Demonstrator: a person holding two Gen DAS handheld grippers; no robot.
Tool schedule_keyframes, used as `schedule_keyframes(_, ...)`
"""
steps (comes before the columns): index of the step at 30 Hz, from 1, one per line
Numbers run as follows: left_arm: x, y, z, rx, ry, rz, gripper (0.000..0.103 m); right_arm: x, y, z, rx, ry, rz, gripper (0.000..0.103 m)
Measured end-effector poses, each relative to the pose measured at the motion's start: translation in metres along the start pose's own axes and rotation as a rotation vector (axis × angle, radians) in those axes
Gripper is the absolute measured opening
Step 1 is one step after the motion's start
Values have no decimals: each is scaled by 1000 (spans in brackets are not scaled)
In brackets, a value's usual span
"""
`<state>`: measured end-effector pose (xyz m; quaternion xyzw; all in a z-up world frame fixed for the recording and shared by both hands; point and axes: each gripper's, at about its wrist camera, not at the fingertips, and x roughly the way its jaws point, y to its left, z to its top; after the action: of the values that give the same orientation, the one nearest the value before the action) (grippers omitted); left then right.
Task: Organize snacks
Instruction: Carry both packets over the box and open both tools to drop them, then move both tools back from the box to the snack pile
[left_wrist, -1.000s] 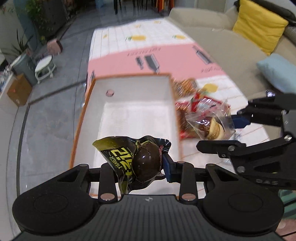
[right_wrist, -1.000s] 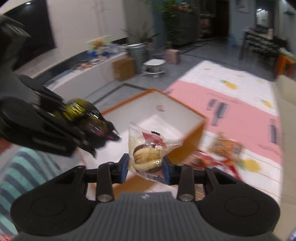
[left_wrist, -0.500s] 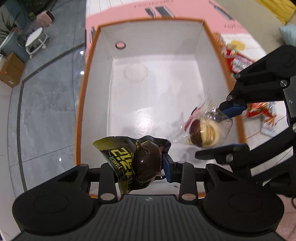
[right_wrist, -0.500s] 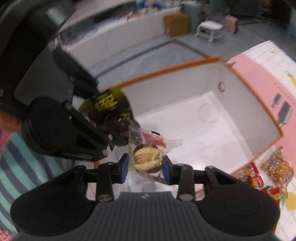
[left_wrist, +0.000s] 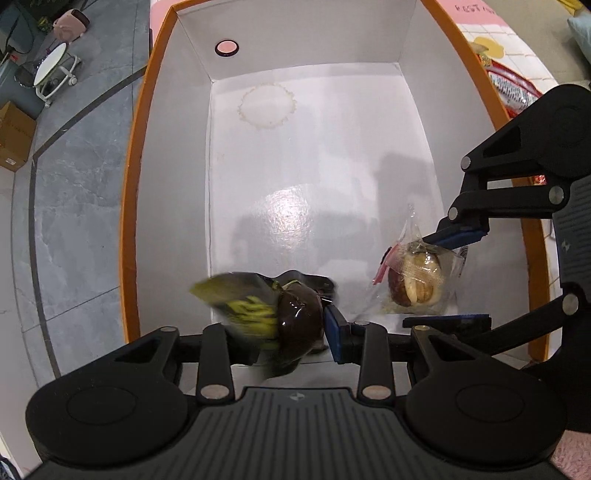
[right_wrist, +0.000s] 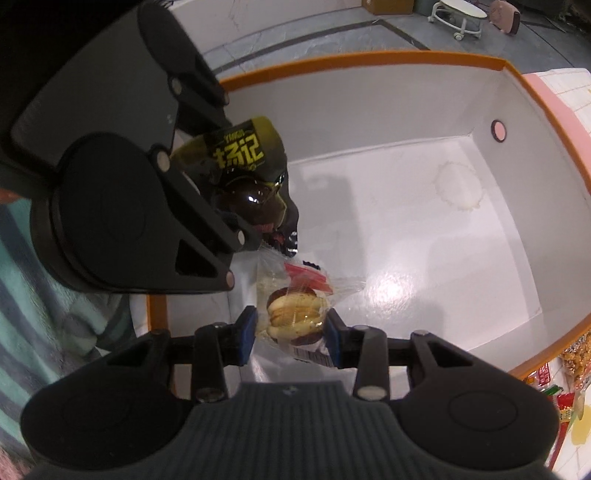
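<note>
Two grippers hang over the orange-rimmed box (left_wrist: 129, 229). The left gripper (left_wrist: 291, 328) clamps a black-and-yellow snack packet (left_wrist: 266, 310); right of it, the right gripper (right_wrist: 290, 332) pinches a clear-wrapped pastry (right_wrist: 295, 314).

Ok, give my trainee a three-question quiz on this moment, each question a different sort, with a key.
1. True or false: the box already has several snacks lying on its floor.
2. Multiple choice: what is between the fingers of the right gripper? A) a clear-wrapped pastry B) a dark packet with yellow print C) nothing
3. Fill in: the left gripper carries a dark packet above the ____ near corner of the box, seen from its own camera.

Key
1. False: the floor shows only a ring stain.
2. A, the pastry.
3. Left.
</note>
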<state>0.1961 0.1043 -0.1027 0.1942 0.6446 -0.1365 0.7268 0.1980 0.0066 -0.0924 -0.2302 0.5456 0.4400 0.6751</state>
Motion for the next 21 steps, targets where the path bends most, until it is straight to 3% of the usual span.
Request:
schedule_keyframes(4,2,-1,-2,-6,4,30,40,3,1,9,3,7,-27,39)
schedule_keyframes(8,-4,-1,-7,-13,-8,34,48,0,3,14,5,-6,-51,41)
schedule_keyframes(9,-7,-2,-8,-14,-13,30,51,0,4,14,6,-11,-57,44)
schedule_keyframes(12,-16,-4,-10,-12,-33,43,57,-10,5,15,26,-37,-60,68)
schedule_keyframes(16,-35,-7,-13,-22,-73,70,58,-28,14,13,19,-92,-94,72)
schedule_keyframes(21,-72,-17,-17,-57,-193,108,59,-64,27,0,41,-220,-147,72)
